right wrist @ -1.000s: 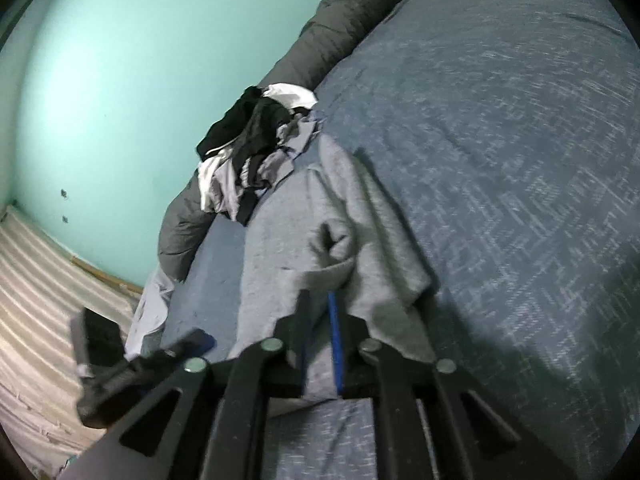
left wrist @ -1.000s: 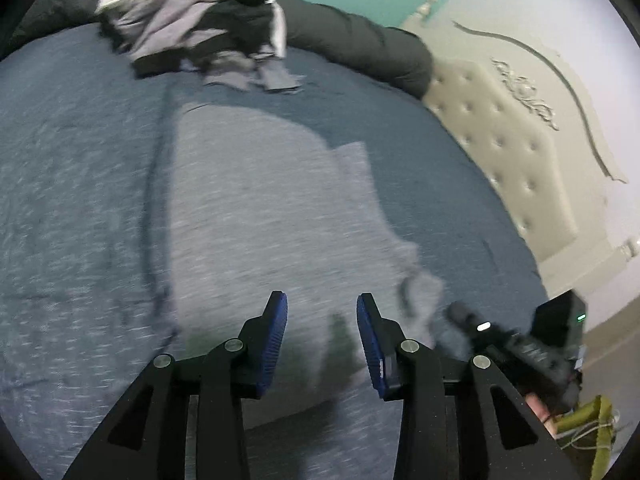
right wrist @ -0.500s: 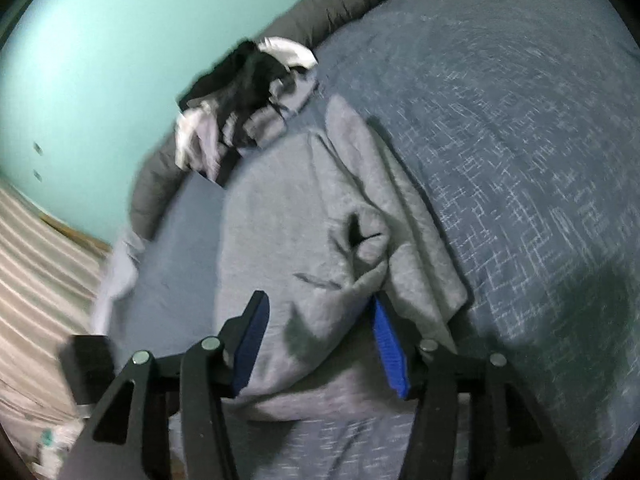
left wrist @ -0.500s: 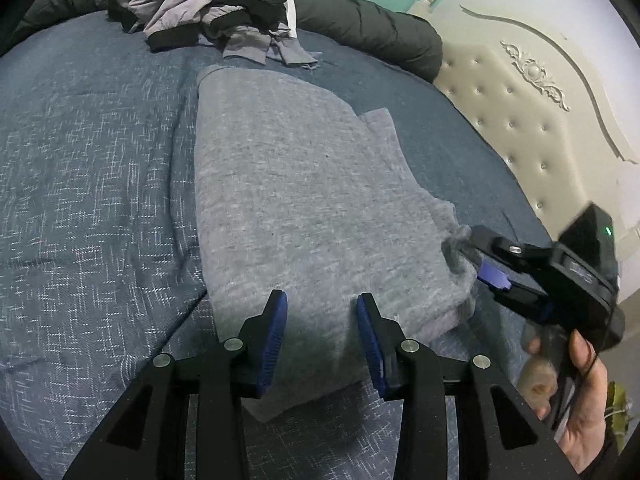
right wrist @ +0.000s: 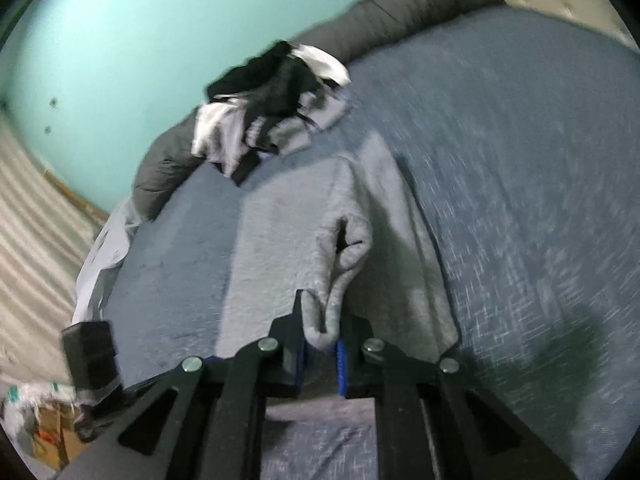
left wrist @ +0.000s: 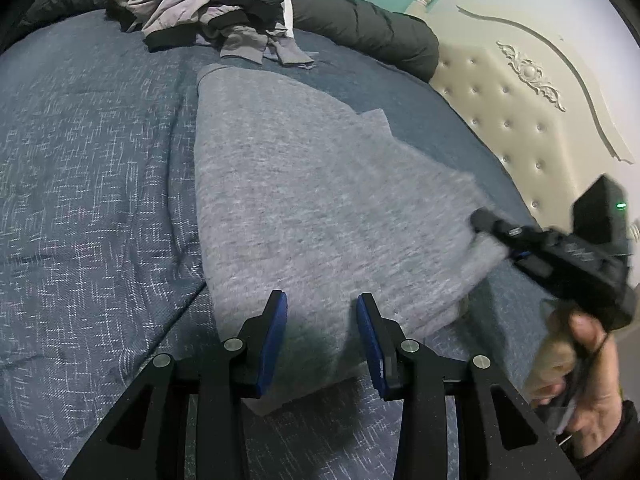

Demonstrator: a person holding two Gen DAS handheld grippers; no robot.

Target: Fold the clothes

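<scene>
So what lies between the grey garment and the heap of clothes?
A narrow strip of bare blue bedspread separates the grey garment from the heap of clothes; the left wrist view shows it.

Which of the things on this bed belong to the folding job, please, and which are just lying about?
In the job:
- grey sweatshirt
- right tongs, closing on a fold of it
- left tongs, open above its near edge
- pile of unfolded clothes

Lying about:
- blue bedspread
- dark grey duvet roll
- tufted headboard
</scene>
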